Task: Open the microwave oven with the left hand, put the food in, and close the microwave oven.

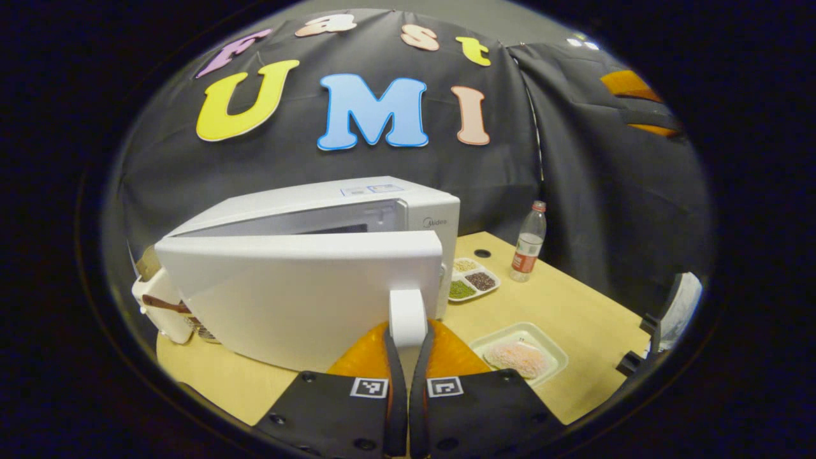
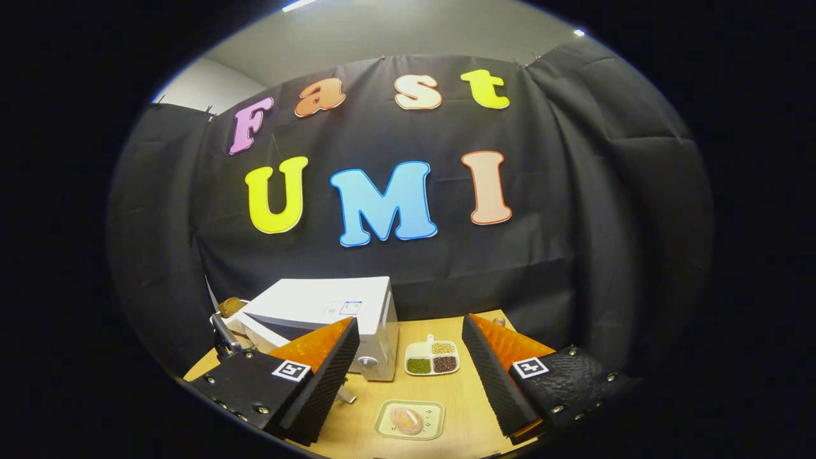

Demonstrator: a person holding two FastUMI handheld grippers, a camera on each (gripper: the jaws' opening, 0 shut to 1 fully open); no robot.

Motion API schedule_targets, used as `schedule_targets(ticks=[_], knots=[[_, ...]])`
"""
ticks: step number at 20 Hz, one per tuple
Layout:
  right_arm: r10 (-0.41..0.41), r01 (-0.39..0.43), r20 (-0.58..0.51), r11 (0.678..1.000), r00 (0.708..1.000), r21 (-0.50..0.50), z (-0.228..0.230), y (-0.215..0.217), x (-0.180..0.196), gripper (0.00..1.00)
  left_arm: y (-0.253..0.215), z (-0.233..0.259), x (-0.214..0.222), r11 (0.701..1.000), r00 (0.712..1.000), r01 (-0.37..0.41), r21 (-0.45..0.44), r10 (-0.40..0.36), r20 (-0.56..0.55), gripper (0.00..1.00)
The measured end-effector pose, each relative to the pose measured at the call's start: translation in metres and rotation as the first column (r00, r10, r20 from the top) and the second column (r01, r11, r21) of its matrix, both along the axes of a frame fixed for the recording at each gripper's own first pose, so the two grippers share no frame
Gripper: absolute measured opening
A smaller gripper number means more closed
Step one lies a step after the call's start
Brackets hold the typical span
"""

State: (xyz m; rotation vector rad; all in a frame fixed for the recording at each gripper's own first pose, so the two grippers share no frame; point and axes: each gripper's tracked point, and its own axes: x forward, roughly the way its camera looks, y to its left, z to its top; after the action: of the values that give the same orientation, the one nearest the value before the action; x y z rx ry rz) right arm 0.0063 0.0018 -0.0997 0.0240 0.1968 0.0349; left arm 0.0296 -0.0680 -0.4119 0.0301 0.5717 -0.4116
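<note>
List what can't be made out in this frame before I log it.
- Microwave cavity: left gripper view, hidden behind the half-open door.
- Door handle: lower end hidden between the left tongs.
- Food on the tray: right gripper view, too small to identify.
- Items beside the microwave: left gripper view, cut off by the door.
- Bottle label: too small.

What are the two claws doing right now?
Left claw: closed on the microwave door handle, door partly open.
Right claw: open, holding nothing, above the food tray.
</note>
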Motion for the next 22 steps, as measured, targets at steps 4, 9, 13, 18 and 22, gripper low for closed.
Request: schedule_targets(ticks=[4,9,13,18,22], knots=[[0.012,-0.012,0.021,1.0,1.0,-0.019,0.002,0.02,-0.005,0.99,0.023,0.009,-0.039,0.998,0.998,0.063,-0.003,-0.063,-0.008,0.08],[0.025,-0.025,0.02,1.0,0.999,-0.018,0.0,0.047,-0.012,0.99,0.058,0.014,-0.084,0.992,0.992,0.122,-0.012,-0.123,-0.039,0.07],[0.066,-0.065,0.038,0.997,0.997,-0.033,0.002,0.077,-0.019,0.99,0.103,0.02,-0.125,0.981,0.979,0.192,-0.004,-0.192,-0.071,0.09],[0.09,-0.089,0.037,0.996,0.995,-0.028,-0.002,0.108,-0.025,0.99,0.155,0.024,-0.157,0.978,0.973,0.207,0.001,-0.206,-0.105,0.11],[0.11,-0.109,0.029,0.993,0.994,-0.037,-0.004,0.126,-0.03,0.99,0.205,0.026,-0.177,0.97,0.963,0.239,0.042,-0.231,-0.141,0.11]])
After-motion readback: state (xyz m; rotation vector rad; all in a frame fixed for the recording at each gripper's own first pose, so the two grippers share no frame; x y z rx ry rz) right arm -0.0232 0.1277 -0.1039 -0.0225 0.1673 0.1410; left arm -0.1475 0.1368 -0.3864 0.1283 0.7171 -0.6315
